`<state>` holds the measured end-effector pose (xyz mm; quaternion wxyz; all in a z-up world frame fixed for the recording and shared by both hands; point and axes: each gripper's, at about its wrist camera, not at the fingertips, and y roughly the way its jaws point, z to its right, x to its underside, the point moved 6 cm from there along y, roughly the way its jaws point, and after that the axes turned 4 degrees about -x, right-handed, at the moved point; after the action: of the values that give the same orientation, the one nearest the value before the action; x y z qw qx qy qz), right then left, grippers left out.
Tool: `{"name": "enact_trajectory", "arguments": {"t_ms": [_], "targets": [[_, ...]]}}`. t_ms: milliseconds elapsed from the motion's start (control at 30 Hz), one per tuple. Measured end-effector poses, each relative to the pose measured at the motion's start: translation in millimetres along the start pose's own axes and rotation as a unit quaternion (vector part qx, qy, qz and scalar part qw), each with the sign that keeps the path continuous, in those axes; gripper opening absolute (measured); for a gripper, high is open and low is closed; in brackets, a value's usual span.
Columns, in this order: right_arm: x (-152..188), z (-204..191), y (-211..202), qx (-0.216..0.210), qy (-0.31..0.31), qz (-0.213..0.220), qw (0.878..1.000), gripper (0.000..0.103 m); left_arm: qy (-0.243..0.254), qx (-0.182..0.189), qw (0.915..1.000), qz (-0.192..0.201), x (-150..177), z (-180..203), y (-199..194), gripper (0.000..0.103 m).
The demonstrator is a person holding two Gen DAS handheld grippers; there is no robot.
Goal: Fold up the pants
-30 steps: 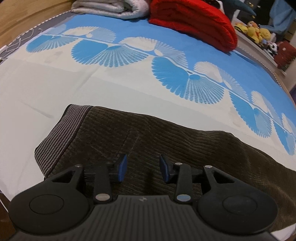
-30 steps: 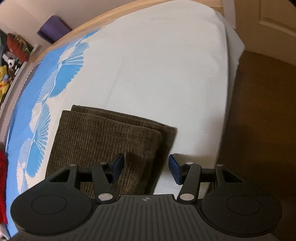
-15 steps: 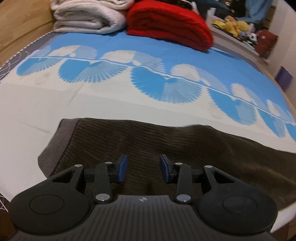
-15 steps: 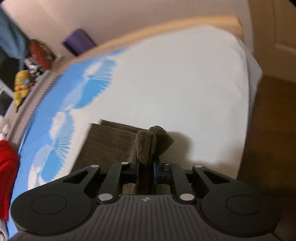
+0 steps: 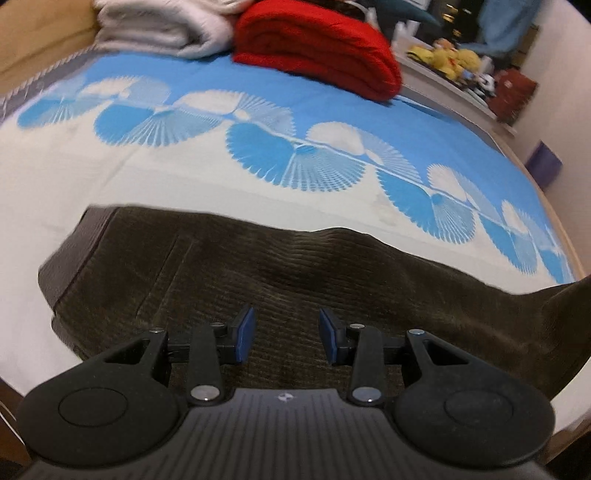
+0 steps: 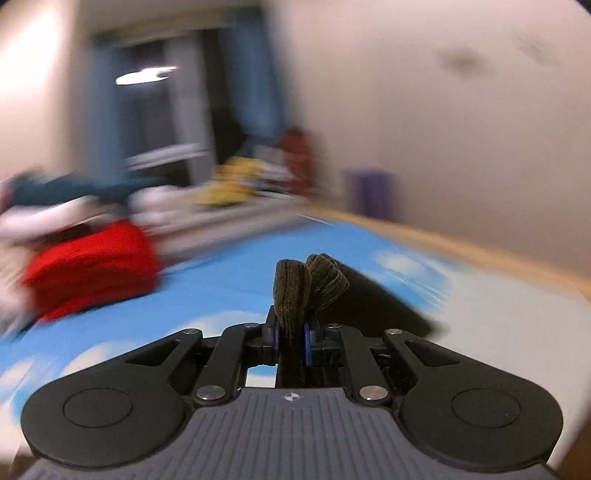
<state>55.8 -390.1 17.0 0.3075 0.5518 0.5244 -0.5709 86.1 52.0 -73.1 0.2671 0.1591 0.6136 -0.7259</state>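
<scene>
Dark brown corduroy pants lie along the near side of the bed, waistband at the left. Their right end rises off the bed toward the frame's edge. My left gripper hovers over the pants' upper part, open, with nothing between its blue pads. In the blurred right wrist view my right gripper is shut on the bunched leg ends of the pants, lifted above the bed.
The bed cover is white near me and blue with fan patterns farther off. A folded red blanket and a white blanket sit at the far side. A shelf with yellow toys runs behind, and a purple box sits at the right.
My right gripper closed on the pants' leg ends, rose and swung to look across the bed. The left gripper drifted a little, still open; the pants' right end lifted.
</scene>
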Motion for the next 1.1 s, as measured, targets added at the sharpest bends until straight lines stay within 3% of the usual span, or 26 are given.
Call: {"name": "enact_trajectory", "arguments": {"t_ms": [100, 167, 233, 367, 400, 467, 567, 633, 700, 767, 800, 867, 900, 933, 967, 1000, 1033, 1100], "targets": [[17, -93, -19, -0.128, -0.105, 0.005, 0.986, 0.012, -0.018, 0.000, 0.9998, -0.010, -2, -6, 5, 0.043], [45, -148, -29, -0.218, -0.164, -0.028, 0.962, 0.012, -0.021, 0.000, 0.9997, -0.015, -1, -9, 6, 0.043], [89, -193, -28, -0.291, -0.214, -0.117, 0.925, 0.013, -0.018, -0.002, 0.9997, -0.018, 1, -10, 7, 0.043], [184, -231, -14, -0.312, -0.303, -0.294, 0.851, 0.012, -0.015, -0.005, 0.9996, -0.024, 4, -12, 9, 0.043], [194, -233, -13, -0.308, -0.314, -0.307, 0.844, 0.012, -0.015, -0.006, 0.9996, -0.025, 5, -13, 10, 0.043], [189, -237, -10, -0.297, -0.308, -0.300, 0.853, 0.012, -0.016, -0.005, 0.9995, -0.026, 6, -15, 10, 0.043], [157, -226, -3, -0.270, -0.260, -0.272, 0.886, 0.012, -0.020, -0.005, 0.9994, -0.028, 6, -20, 11, 0.043], [146, -230, -16, -0.269, -0.264, -0.235, 0.896, 0.012, -0.024, -0.004, 0.9992, -0.031, 7, -23, 12, 0.043], [143, -237, -36, -0.296, -0.298, -0.197, 0.886, 0.013, -0.026, -0.002, 0.9992, -0.032, 7, -24, 12, 0.043], [157, -243, -54, -0.323, -0.353, -0.181, 0.859, 0.014, -0.027, 0.002, 0.9990, -0.035, 7, -22, 14, 0.043], [168, -245, -56, -0.334, -0.368, -0.200, 0.845, 0.016, -0.027, 0.005, 0.9989, -0.037, 7, -21, 14, 0.044], [194, -235, -51, -0.341, -0.372, -0.281, 0.816, 0.020, -0.026, 0.010, 0.9988, -0.040, 8, -16, 16, 0.048], [196, -232, -44, -0.337, -0.371, -0.293, 0.814, 0.020, -0.024, 0.013, 0.9988, -0.040, 9, -13, 17, 0.049], [192, -228, -44, -0.337, -0.363, -0.289, 0.819, 0.022, -0.021, 0.017, 0.9988, -0.041, 9, -10, 17, 0.049], [181, -224, -45, -0.341, -0.345, -0.279, 0.829, 0.032, -0.020, 0.022, 0.9986, -0.043, 10, -7, 19, 0.049], [168, -218, -45, -0.341, -0.319, -0.271, 0.842, 0.039, -0.021, 0.029, 0.9983, -0.046, 10, -4, 21, 0.049], [153, -208, -44, -0.340, -0.280, -0.263, 0.858, 0.053, -0.023, 0.038, 0.9978, -0.050, 11, 0, 23, 0.049], [129, -182, -42, -0.320, -0.212, -0.249, 0.889, 0.059, -0.029, 0.057, 0.9964, -0.057, 13, 9, 27, 0.049]]}}
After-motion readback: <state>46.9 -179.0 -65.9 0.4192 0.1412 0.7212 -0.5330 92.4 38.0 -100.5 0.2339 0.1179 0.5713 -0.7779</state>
